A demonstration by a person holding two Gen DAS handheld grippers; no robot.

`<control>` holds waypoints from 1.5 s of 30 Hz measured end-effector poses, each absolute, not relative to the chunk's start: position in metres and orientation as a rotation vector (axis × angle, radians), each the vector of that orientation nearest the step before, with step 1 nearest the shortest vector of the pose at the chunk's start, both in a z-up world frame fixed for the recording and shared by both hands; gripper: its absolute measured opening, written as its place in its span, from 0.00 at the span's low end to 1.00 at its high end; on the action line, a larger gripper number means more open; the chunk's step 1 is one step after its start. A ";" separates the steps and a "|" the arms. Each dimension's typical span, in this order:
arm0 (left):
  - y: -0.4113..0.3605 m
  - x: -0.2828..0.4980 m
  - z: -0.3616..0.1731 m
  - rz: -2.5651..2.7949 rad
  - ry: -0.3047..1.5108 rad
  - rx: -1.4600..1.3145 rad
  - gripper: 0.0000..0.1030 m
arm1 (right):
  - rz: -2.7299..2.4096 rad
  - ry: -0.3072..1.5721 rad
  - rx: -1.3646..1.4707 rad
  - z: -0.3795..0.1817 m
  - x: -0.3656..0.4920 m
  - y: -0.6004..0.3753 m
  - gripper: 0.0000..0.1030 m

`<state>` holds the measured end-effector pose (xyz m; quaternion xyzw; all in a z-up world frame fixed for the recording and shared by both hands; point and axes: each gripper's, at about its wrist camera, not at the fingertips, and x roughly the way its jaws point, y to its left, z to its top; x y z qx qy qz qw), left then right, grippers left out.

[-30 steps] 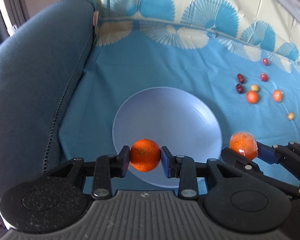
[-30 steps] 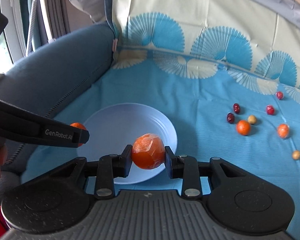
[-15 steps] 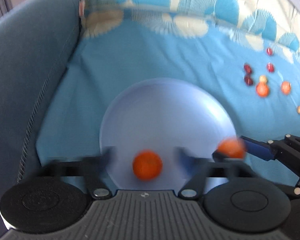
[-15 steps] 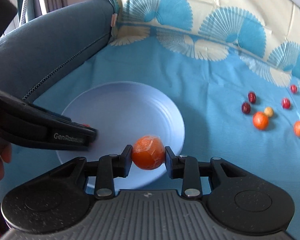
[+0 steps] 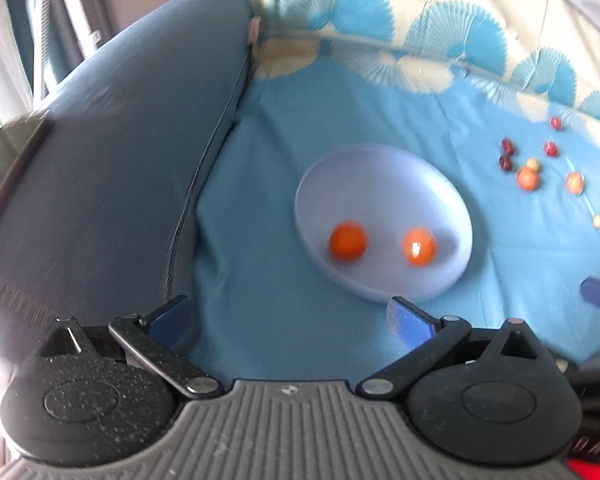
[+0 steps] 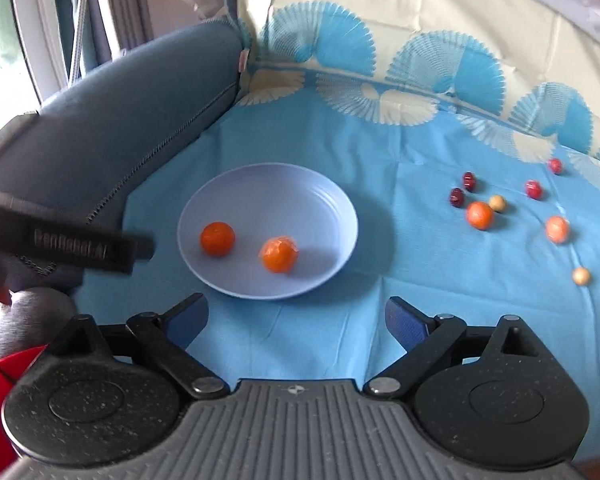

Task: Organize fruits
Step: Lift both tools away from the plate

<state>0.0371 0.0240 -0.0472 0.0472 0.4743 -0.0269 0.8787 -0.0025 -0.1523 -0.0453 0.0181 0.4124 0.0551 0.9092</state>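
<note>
Plate [image 6: 324,196]: pale lilac, round, shallow, lying on the blue cloth [image 6: 380,148] left of centre. Holds two fruits, apart from each other, both in its near half.

Left orange [image 6: 217,239]: smooth, bright skin, resting on the plate's near-left part; also seen from the left wrist [image 5: 348,240].

Right orange [image 6: 279,254]: wrinkled or wrapped surface with a glint, resting on the plate just right of the first; also seen from the left wrist [image 5: 419,246].

Loose small fruits: a scatter on the cloth well to the right of the plate. Two dark red ones [image 6: 457,197] lie side by side, with two more red ones farther right. A small orange [image 6: 479,215] touches or nearly touches a pale yellow berry [image 6: 497,203]. Another small orange [image 6: 557,229] and another pale berry [image 6: 581,276] lie nearer and farther right.

Left claw [image 5: 290,322]: released, fingers spread wide, nothing between them, poised near and left of the plate.

Right claw [image 6: 296,320]: released, fingers spread wide, empty, poised just near of the plate.

Surroundings: grey-blue cushion [image 6: 140,96] along the left; cream backdrop with blue fan pattern [image 6: 448,60] at the far side.
</note>
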 end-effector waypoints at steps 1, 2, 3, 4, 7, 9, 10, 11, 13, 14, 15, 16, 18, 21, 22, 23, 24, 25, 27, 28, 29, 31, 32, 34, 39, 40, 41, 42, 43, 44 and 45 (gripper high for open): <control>0.026 0.029 -0.043 -0.070 0.986 0.094 1.00 | 0.106 0.843 0.054 -0.040 -0.009 -0.152 0.94; 0.027 0.022 -0.038 -0.072 0.977 0.094 1.00 | 0.099 0.837 0.065 -0.036 -0.016 -0.152 0.94; 0.027 0.015 -0.032 -0.064 0.964 0.097 1.00 | 0.089 0.832 0.071 -0.031 -0.021 -0.152 0.94; 0.027 0.008 -0.027 -0.060 0.947 0.097 1.00 | 0.077 0.823 0.077 -0.026 -0.027 -0.151 0.94; 0.026 -0.010 -0.009 -0.055 0.903 0.093 1.00 | 0.071 0.786 0.098 -0.011 -0.045 -0.150 0.95; 0.025 -0.021 0.000 -0.057 0.884 0.096 1.00 | 0.073 0.761 0.093 -0.002 -0.059 -0.150 0.96; 0.025 -0.027 0.004 -0.059 0.876 0.094 1.00 | 0.075 0.752 0.086 0.002 -0.065 -0.149 0.96; 0.025 -0.033 0.007 -0.060 0.867 0.093 1.00 | 0.076 0.743 0.080 0.006 -0.071 -0.149 0.97; 0.023 -0.045 0.014 -0.060 0.850 0.094 1.00 | 0.079 0.727 0.071 0.012 -0.083 -0.148 0.97; 0.022 -0.050 0.017 -0.062 0.842 0.096 1.00 | 0.079 0.719 0.069 0.015 -0.088 -0.147 0.98; 0.020 -0.055 0.020 -0.063 0.835 0.099 1.00 | 0.079 0.709 0.067 0.018 -0.095 -0.147 0.98; 0.019 -0.059 0.022 -0.066 0.829 0.102 1.00 | 0.079 0.701 0.064 0.020 -0.099 -0.147 0.98; 0.016 -0.068 0.026 -0.073 0.816 0.109 1.00 | 0.082 0.691 0.055 0.023 -0.108 -0.146 0.99; 0.013 -0.076 0.029 -0.080 0.805 0.117 1.00 | 0.089 0.678 0.038 0.028 -0.119 -0.145 0.99; 0.013 -0.078 0.030 -0.084 0.802 0.119 1.00 | 0.088 0.673 0.034 0.029 -0.122 -0.144 0.99; 0.012 -0.081 0.031 -0.089 0.800 0.120 1.00 | 0.085 0.670 0.032 0.030 -0.124 -0.144 0.99; 0.012 -0.081 0.031 -0.093 0.800 0.121 1.00 | 0.084 0.668 0.033 0.031 -0.126 -0.144 0.99; 0.012 -0.082 0.032 -0.094 0.799 0.122 1.00 | 0.082 0.666 0.036 0.032 -0.127 -0.145 0.99; 0.011 -0.083 0.033 -0.095 0.797 0.126 1.00 | 0.077 0.660 0.036 0.034 -0.129 -0.145 0.99; 0.011 -0.083 0.033 -0.096 0.796 0.128 1.00 | 0.077 0.657 0.035 0.035 -0.129 -0.146 0.99; 0.012 -0.083 0.034 -0.095 0.794 0.128 1.00 | 0.076 0.655 0.033 0.036 -0.129 -0.146 0.99; 0.012 -0.083 0.034 -0.095 0.795 0.125 1.00 | 0.073 0.650 0.032 0.037 -0.130 -0.146 0.99; 0.013 -0.083 0.034 -0.095 0.799 0.122 1.00 | 0.073 0.649 0.032 0.038 -0.130 -0.145 0.99; 0.014 -0.082 0.033 -0.097 0.799 0.121 1.00 | 0.076 0.650 0.031 0.038 -0.131 -0.145 0.99; 0.014 -0.082 0.033 -0.099 0.800 0.124 1.00 | 0.073 0.653 0.034 0.038 -0.131 -0.144 0.99; 0.014 -0.082 0.032 -0.098 0.801 0.125 1.00 | 0.076 0.653 0.036 0.037 -0.131 -0.143 0.99; 0.014 -0.082 0.032 -0.096 0.802 0.126 1.00 | 0.076 0.654 0.036 0.037 -0.130 -0.143 0.99; 0.013 -0.081 0.032 -0.095 0.804 0.127 1.00 | 0.075 0.654 0.037 0.036 -0.130 -0.143 0.99; 0.013 -0.081 0.032 -0.095 0.807 0.129 1.00 | 0.078 0.654 0.039 0.036 -0.130 -0.144 0.99; 0.013 -0.081 0.032 -0.095 0.808 0.130 1.00 | 0.079 0.655 0.041 0.036 -0.130 -0.144 0.99; 0.012 -0.080 0.031 -0.094 0.810 0.131 1.00 | 0.079 0.656 0.044 0.035 -0.130 -0.145 0.99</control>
